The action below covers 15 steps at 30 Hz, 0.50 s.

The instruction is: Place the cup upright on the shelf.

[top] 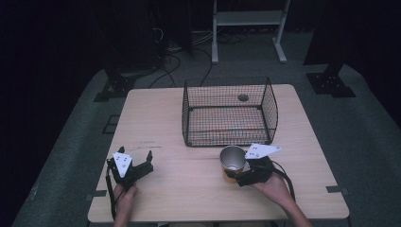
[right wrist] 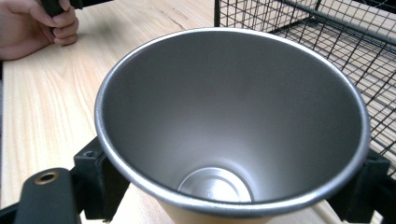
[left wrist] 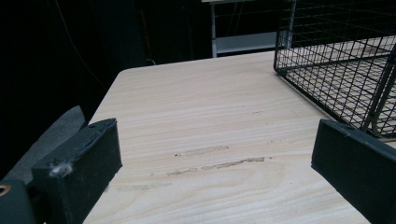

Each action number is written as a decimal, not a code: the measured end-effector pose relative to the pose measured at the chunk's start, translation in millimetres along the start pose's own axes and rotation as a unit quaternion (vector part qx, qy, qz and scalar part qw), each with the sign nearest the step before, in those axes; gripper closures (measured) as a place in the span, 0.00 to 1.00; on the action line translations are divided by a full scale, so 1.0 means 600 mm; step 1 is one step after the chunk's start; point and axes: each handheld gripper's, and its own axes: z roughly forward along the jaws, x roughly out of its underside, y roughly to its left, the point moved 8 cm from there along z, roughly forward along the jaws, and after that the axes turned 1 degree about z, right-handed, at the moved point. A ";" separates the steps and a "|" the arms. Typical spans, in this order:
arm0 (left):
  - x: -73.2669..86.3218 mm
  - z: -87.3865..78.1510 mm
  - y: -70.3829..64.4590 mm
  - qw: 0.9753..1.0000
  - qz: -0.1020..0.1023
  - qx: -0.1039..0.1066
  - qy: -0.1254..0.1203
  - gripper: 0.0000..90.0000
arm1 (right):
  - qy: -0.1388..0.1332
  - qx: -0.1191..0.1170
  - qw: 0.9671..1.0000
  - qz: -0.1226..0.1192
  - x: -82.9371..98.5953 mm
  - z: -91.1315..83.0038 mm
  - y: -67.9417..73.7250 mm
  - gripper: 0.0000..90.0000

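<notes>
A metal cup (top: 232, 161) stands upright and empty at the near middle of the bench (top: 189, 118), just in front of the wire basket (top: 229, 111); its inside is bare steel and its outer base looks tan; the right gripper (top: 236, 178) grasps the cup, jaws pressed against its lower wall on either side, held by the person's right hand (top: 274, 187); the left gripper (top: 137, 163) rests on the near left of the bench, well apart from the cup, jaws spread wide with nothing between them, held by the left hand (top: 124, 195); scuff marks (left wrist: 217, 161) streak the wood ahead of it; the basket is empty, toward the far right.
</notes>
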 end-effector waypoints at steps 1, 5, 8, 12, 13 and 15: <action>0.000 0.000 0.000 1.000 0.000 0.000 0.000 0.01 | 0.000 -0.002 1.000 0.000 -0.003 -0.001 -0.001 0.16; 0.000 0.000 0.000 1.000 0.000 0.000 0.000 0.01 | 0.003 -0.011 1.000 0.001 -0.014 -0.006 -0.003 0.16; 0.000 0.000 0.000 1.000 0.000 0.000 0.000 0.01 | 0.003 -0.016 1.000 0.003 -0.021 -0.008 -0.004 0.16; 0.000 0.000 0.000 1.000 0.000 0.000 0.000 0.01 | -0.006 -0.030 0.999 0.011 -0.036 -0.015 -0.007 0.16; 0.000 0.000 0.000 1.000 0.000 0.000 0.000 0.01 | -0.008 -0.031 0.999 0.011 -0.040 -0.017 -0.008 0.17; 0.000 0.000 0.000 1.000 0.000 0.000 0.000 0.01 | -0.010 -0.036 0.999 0.012 -0.048 -0.022 -0.009 0.17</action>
